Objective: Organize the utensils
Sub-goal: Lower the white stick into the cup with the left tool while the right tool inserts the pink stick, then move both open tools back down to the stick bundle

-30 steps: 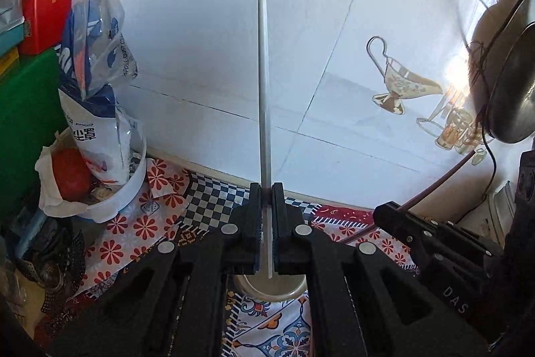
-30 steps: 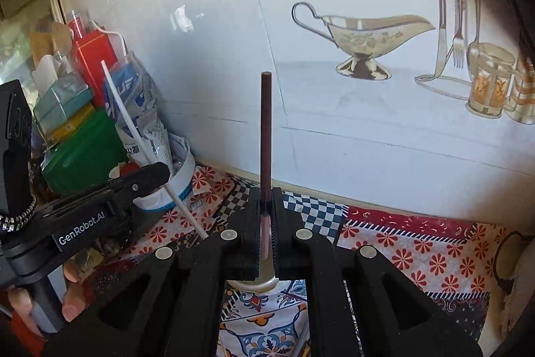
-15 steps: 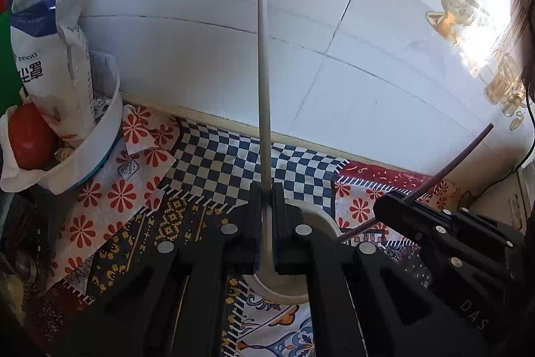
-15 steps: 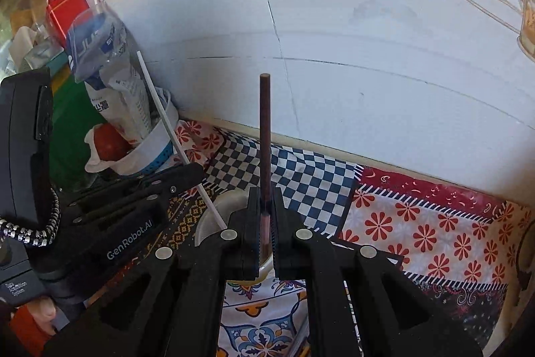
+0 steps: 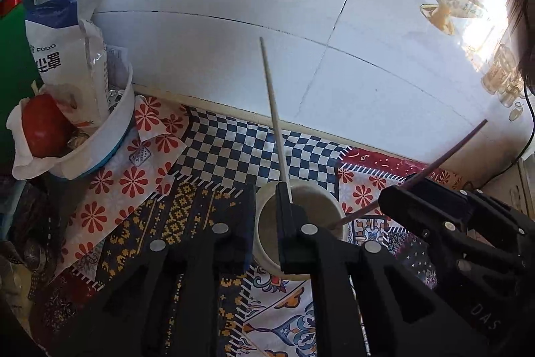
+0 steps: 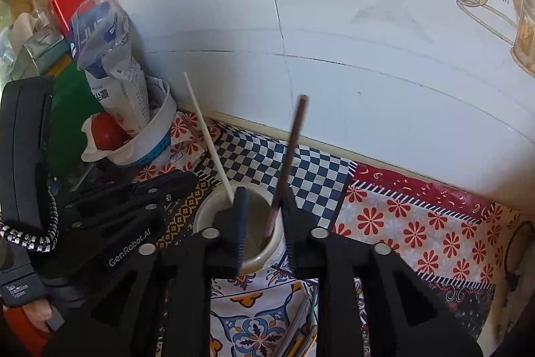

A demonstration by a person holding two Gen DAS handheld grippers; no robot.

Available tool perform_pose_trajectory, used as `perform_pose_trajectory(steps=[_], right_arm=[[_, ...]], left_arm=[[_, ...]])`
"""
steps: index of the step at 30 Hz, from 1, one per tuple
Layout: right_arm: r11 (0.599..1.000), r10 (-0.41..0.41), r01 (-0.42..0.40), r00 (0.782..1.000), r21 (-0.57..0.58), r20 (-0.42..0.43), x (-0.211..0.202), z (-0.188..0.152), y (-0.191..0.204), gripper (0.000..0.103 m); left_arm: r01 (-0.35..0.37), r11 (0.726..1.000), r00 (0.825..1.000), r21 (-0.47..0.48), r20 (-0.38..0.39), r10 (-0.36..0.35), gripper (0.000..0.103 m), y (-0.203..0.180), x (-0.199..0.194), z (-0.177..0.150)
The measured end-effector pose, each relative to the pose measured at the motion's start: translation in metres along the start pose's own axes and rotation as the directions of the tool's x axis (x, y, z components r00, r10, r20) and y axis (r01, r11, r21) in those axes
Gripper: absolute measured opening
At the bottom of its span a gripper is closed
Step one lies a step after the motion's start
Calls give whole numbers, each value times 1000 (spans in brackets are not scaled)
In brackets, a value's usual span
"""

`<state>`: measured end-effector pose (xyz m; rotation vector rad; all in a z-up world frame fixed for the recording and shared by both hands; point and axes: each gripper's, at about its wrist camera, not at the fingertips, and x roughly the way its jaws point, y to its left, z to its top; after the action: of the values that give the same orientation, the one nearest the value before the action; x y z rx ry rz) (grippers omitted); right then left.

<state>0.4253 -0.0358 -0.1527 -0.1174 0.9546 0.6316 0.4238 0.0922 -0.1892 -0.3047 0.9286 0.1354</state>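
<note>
Cream cup (image 5: 297,223) on the patterned cloth (image 5: 234,149), used here as landmark. Two chopsticks stand in it: a pale chopstick (image 5: 274,116) leaning toward the wall, and a dark chopstick (image 6: 290,153) tilted, blurred in the right wrist view.

Left gripper (image 5: 264,216) directly over the cup, jaws opening; the pale chopstick sits in the gap, close against the right-hand finger, no pad visibly pressing it. Right gripper (image 6: 264,216) also over the cup, jaws opening and clearly parted; the dark chopstick lies loose between them, nearer the right-hand finger.

Left of the cup, well apart: a white tub (image 5: 110,136) with a blue band, holding a blue-and-white food bag (image 5: 67,22) upright and a red round thing (image 5: 43,126), possibly a tomato, on white paper.

Cloth is patchwork: blue-white checks behind the cup, red flowers on white to both sides, dark panel with yellow motifs to its left, ornate tile print in front. White tiled wall (image 5: 234,5) behind, with gravy-boat and glassware decals to the right.

Further left of the tub: red carton (image 6: 67,2), green block, packets stacked. A dark cord (image 5: 525,129) hangs far right of the cup.
</note>
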Motion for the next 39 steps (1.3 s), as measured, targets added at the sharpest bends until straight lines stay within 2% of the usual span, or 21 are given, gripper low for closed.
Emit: perform_pose_trajectory(steps=[1,4,12,17,21,26,31,35,39], right_arm=[[1000,-9,9,1000,-1,11,-5,-1,1,40],[1000,-29,29,999,-2,44,-19,-5,3,46],[997,-76,76,991,5,109,-64,-19,5,51],[993,-114,115,985,-1,132,-88,-40,8,52],[991,-137,137,982,6,129,-101,-59,6,52],[983,-185,183,978,36,94,-108,-90,0,52],[975,-210,207,978,85,21,-108,-126,-14,52],[963,-246,249,968,104,-45,-100,-154,-23,52],[956,-242,257,963,139,-119,-87,-182,-33,52]], left_arm=[[-3,1000,1000,2,8,3,13,0,-5,-1],[-8,1000,999,9,31,7,22,-3,-22,-6],[-27,997,993,72,118,18,47,-10,-79,-25],[-32,992,988,118,155,13,64,-15,-111,-41],[-18,990,988,141,154,-3,71,-18,-125,-54],[3,988,995,155,97,-18,72,-21,-120,-77],[14,983,1000,180,-5,-13,72,-28,-96,-109],[44,982,994,181,-106,-25,72,-31,-72,-140],[54,980,982,189,-186,-19,72,-32,-52,-167]])
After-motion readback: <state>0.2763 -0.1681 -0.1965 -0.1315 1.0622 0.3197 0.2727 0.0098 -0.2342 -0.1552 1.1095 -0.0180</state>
